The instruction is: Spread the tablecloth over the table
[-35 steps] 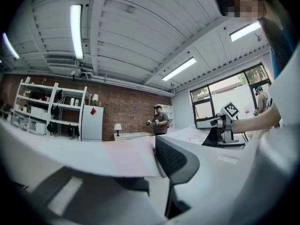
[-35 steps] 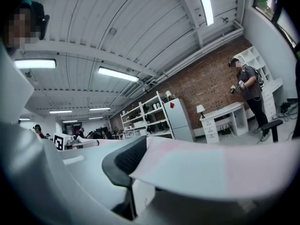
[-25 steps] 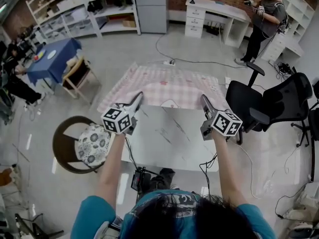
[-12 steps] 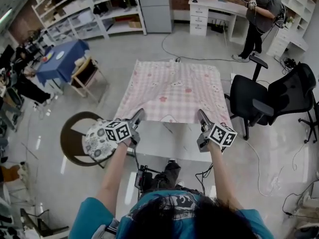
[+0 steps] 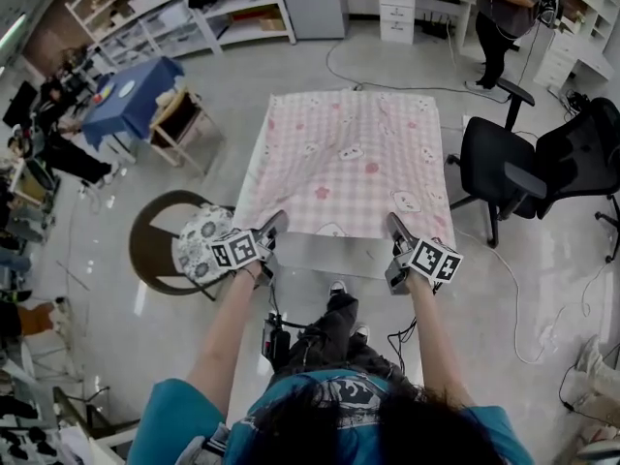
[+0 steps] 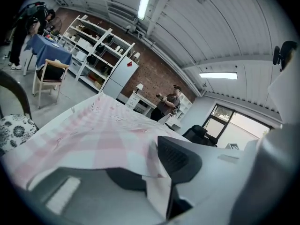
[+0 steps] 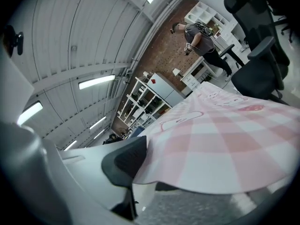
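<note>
Tablecloth (image 5: 344, 168) was laid pink-check side up along the table (image 5: 339, 258), long axis running straight away from the person, far hem apparently at or over the far edge. The near hem was stopped short of the near edge, so a bare strip of tabletop was left between hem and person. Both tools were set at that near hem, one per corner, pointed away from the person, with the cloth dead ahead of each. Left gripper (image 5: 272, 223): jaws had just been opening. In the left gripper view the cloth corner was draped between them, but the pads were seen standing apart, not clamped. Right gripper (image 5: 395, 224): the hem was pinched between the pads, cloth fanning out ahead. Neither hand was nearer, as both were level with the hem. Judged: covering the strip would call for a pull toward the person, along the long axis. With the left side loose, a pull by the right alone would likely skew the cloth.
</note>
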`<action>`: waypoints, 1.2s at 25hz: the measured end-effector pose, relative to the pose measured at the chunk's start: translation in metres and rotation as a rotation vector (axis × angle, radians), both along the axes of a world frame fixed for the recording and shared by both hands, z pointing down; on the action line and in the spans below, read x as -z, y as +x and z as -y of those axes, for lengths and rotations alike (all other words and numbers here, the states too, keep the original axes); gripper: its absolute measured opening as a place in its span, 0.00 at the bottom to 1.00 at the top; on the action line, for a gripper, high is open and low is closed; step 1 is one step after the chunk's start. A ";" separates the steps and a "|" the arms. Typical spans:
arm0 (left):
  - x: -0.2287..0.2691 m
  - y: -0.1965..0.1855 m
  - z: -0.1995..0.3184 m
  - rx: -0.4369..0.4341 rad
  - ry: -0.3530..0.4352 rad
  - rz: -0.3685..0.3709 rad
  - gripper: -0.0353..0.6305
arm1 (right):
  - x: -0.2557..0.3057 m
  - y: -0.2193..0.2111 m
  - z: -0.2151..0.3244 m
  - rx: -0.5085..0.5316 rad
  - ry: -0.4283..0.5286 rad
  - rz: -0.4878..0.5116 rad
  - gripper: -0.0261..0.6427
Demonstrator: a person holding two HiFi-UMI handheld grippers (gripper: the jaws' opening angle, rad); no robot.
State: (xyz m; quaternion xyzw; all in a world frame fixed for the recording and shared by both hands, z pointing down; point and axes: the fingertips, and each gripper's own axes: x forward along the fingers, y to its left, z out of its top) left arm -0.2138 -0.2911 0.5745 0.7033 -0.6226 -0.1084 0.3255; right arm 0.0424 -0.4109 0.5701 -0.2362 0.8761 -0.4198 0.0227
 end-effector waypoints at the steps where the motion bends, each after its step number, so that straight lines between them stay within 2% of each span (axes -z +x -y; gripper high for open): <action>1: -0.005 0.000 -0.004 0.001 -0.010 0.006 0.19 | -0.005 -0.001 -0.005 0.005 -0.010 -0.010 0.11; 10: -0.063 0.004 -0.035 0.034 -0.145 -0.021 0.21 | -0.057 0.005 -0.039 0.030 -0.108 -0.146 0.11; 18: -0.100 -0.003 -0.058 0.003 -0.263 0.018 0.21 | -0.090 0.000 -0.070 0.014 -0.155 -0.257 0.11; 22: -0.116 -0.003 -0.064 -0.011 -0.300 0.071 0.20 | -0.109 0.000 -0.080 0.012 -0.146 -0.345 0.11; 30: -0.145 -0.006 -0.080 0.020 -0.359 0.095 0.20 | -0.144 0.001 -0.098 -0.051 -0.210 -0.395 0.12</action>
